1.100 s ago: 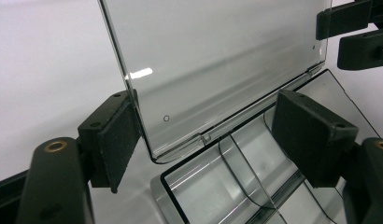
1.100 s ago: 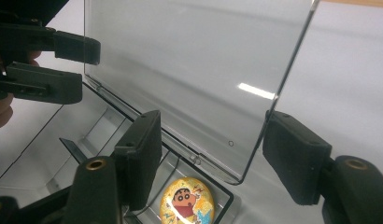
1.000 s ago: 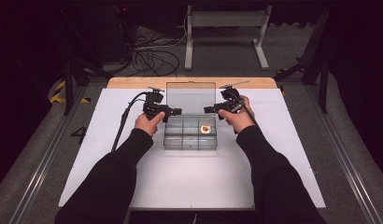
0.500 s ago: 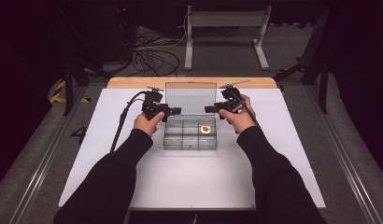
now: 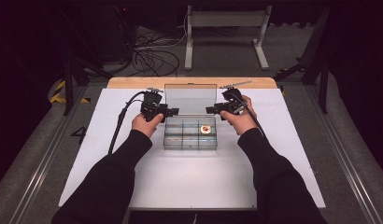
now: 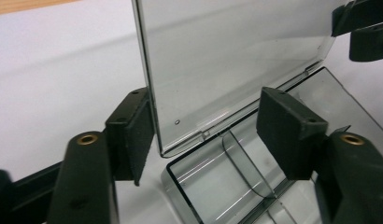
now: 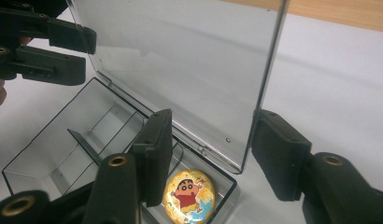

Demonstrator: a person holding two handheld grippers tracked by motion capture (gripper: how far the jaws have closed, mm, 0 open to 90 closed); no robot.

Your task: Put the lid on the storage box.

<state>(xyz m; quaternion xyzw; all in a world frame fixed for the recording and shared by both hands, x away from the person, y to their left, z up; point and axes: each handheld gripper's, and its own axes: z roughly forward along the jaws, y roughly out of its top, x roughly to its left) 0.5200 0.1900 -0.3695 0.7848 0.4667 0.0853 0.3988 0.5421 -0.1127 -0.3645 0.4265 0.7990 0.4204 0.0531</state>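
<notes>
So there's a big white counter (image 5: 194,182) with a wooden strip along its far edge, and a person's two dark sleeves coming in from 6 o'clock. Sitting around the middle of the counter, a bit toward 12 o'clock, is a clear plastic box (image 5: 190,135) split into little compartments. Its lid (image 5: 189,99) stands open and upright off the back edge, hinged along the 12 o'clock side.

The left tongs (image 5: 173,111) sit at the box's 9 o'clock back corner, right where the lid's side edge comes down. In the left gripper view the left tongs (image 6: 206,128) straddle that lower lid corner: one pad is right up against the lid's edge, the other stands clear of it on the inner side, so a medium gap, not clamped. They've just been closing in.

The right tongs (image 5: 209,110) do the mirror thing at the 3 o'clock back corner. In the right gripper view the right tongs (image 7: 210,149) have the lid's side edge between the pads, neither pad pressing on it, also just been narrowing.

Smallest thing: a round cartoon badge (image 7: 189,196) lying flat in the box's back compartment on the 3 o'clock side, seen in the high view too (image 5: 205,129)
</notes>
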